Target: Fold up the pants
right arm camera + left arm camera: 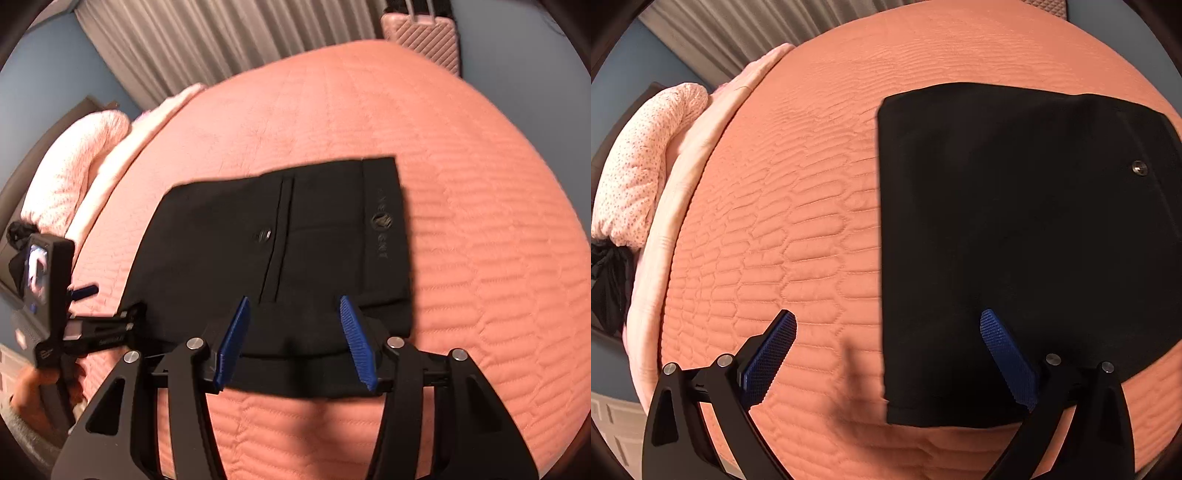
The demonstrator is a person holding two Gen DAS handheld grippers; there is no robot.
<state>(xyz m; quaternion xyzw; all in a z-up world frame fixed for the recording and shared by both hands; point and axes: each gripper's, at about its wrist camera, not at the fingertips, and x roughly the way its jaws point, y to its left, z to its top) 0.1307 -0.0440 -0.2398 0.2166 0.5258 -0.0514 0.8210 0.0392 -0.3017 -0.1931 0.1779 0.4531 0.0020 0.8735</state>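
1. Pants [280,251]: black, folded into a compact rectangle, lying flat on the quilt [480,258] near the middle of my right wrist view. Pocket button and waistband logo face up.
2. Right gripper [295,328]: jaws apart, hanging above the near edge of the pants at 6 o'clock. No cloth is between the pads, so I hold nothing.
3. Left gripper [886,354]: jaws wide apart, straddling the left edge of the pants [1015,240]. One pad is over bare quilt and the other over cloth; nothing is clamped.
4. Pillow [642,166]: at 9 o'clock, well apart from the pants.
5. Risk: if I drop either pad carelessly, it may snag the top layer and drag the fold open.
6. Risk: pinching the quilt along with the cloth would lift both.
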